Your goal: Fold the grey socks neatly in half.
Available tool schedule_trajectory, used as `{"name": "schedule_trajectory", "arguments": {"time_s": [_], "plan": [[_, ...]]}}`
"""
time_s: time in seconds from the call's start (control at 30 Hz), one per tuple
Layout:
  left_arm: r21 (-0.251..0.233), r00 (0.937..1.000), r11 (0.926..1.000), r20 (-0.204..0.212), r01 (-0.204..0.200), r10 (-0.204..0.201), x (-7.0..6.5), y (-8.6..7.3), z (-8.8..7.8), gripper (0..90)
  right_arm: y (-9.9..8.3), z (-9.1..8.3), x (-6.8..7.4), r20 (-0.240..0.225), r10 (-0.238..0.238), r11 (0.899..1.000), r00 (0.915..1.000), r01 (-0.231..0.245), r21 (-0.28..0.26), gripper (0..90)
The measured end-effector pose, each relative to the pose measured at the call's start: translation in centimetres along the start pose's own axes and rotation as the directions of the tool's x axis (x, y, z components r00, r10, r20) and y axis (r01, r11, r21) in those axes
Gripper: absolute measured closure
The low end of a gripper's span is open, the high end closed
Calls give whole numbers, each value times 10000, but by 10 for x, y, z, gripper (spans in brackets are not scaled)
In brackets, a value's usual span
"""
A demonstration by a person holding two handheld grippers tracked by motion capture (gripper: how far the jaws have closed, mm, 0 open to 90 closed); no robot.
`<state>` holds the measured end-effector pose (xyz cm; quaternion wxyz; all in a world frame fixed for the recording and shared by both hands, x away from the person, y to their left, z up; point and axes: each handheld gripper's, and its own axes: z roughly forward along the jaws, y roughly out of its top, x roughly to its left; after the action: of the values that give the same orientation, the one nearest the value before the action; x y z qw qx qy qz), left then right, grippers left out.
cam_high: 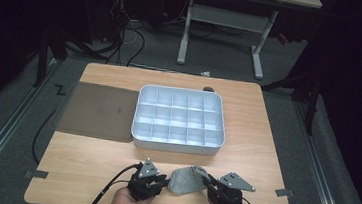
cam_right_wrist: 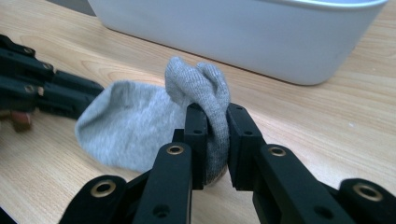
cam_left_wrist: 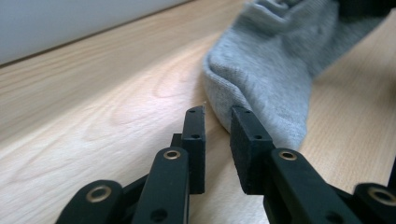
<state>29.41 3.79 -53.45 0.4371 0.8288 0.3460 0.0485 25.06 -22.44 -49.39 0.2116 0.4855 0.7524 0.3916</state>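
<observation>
The sock [cam_high: 187,179] lies on the tabletop [cam_high: 92,164] between the two tongs, near the front edge. It is grey knit fabric, ribbed at the bunched end and smooth at the rounded end.

**Handling.** Judged from its slack folds, the sock is light, soft and limp. It will not hold a shape when lifted; any unsupported part will sag. The knit surface should give good friction against the pads, so slip is unlikely once a fold is pinched. It is not fragile.

**Right tongs** [cam_right_wrist: 215,140]. These are closed narrowly on a gathered fold at the end of the sock nearest them. The fabric bulges above the jaws in two ridges.

**Left tongs** [cam_left_wrist: 218,140]. The jaws stand narrowly apart with nothing between them. The rounded end of the sock lies just ahead of their tips, touching or nearly touching the right-hand pad; which cannot be told.

**Where to grip.** Take the rounded end at its edge, catching both layers of fabric. A pinch on a single layer would probably let the sock open out and hang.

**Surroundings.** Beyond both tongs stands a tray [cam_high: 177,143], white, rigid, smooth-walled with rounded corners, divided into a grid of compartments. A flat brown mat [cam_high: 97,111] lies beyond the left tongs, beside the tray. The tabletop is pale wood grain, smooth.
</observation>
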Motion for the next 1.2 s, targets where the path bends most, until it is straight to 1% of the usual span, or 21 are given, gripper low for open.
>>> {"name": "schedule_trajectory", "arguments": {"time_s": [0.07,0.13,0.2,0.23,0.37,0.4,0.43,0.47,0.5,0.6,0.63,0.73,0.77,0.8,0.83,0.87,0.93,1.1,1.13,1.17,1.2], "plan": [[52,9998,9998,44,-178,178,-4,1,2,771,3,2,4,-20,-25,10000,10000,25,62,803],[77,9995,9995,115,-310,309,-5,1,2,772,6,5,11,-96,-199,9997,9998,200,133,799],[96,9994,9994,126,-338,336,-6,0,2,772,6,6,14,-133,-283,9995,9995,285,162,796],[107,9992,9993,168,-369,367,-6,0,2,772,8,10,21,-273,-414,9989,9988,420,230,790],[135,9990,9991,216,-398,395,-6,0,2,771,8,16,33,-549,-632,9971,9965,654,385,790],[135,9990,9991,216,-398,395,-6,0,2,771,8,16,33,-549,-632,9971,9965,654,385,790],[143,9990,9991,229,-399,395,-6,0,2,770,7,21,39,-729,-785,9951,9942,826,548,790],[132,9990,9992,244,-383,380,-5,0,2,770,7,21,39,-729,-785,9951,9942,826,548,790],[125,9990,9992,244,-380,377,-5,0,2,768,5,25,44,-911,-929,9927,9915,993,683,784],[120,9991,9992,215,-369,366,-5,0,3,766,4,27,47,-1127,-956,9912,9890,1050,806,772],[111,9992,9993,210,-354,351,-5,0,3,766,2,30,51,-1328,-1090,9878,9851,1223,968,752],[104,9992,9993,169,-352,350,-5,0,3,761,0,34,53,-1440,-1180,9846,9825,1346,1119,735],[73,9994,9994,113,-335,334,-5,0,2,745,0,36,54,-1521,-1201,9829,9810,1390,1204,688],[73,9994,9994,113,-335,334,-5,0,2,740,0,36,54,-1521,-1201,9829,9810,1390,1204,688],[42,9994,9994,100,-342,342,-5,-1,1,740,0,36,54,-1594,-1205,9829,9798,1403,1194,654],[6,9994,9995,80,-330,330,-5,-1,1,732,2,34,53,-1726,-1144,9849,9783,1344,1091,569],[-23,9995,9995,29,-317,317,-4,-1,1,727,4,30,52,-1754,-1111,9867,9782,1296,979,530],[-55,9993,9993,-49,-360,360,-4,-1,0,707,12,11,43,-1703,-1031,9927,9800,1121,439,523],[-74,9995,9995,-61,-318,317,-5,-1,0,707,12,11,43,-1703,-1031,9927,9800,1121,439,523],[-158,9994,9993,-122,-329,327,-4,-1,-1,698,13,9,41,-1643,-1070,9928,9806,1143,353,539],[-192,9994,9993,-135,-319,316,-4,-1,-2,689,14,5,37,-1436,-1084,9937,9837,1111,111,605]]}}
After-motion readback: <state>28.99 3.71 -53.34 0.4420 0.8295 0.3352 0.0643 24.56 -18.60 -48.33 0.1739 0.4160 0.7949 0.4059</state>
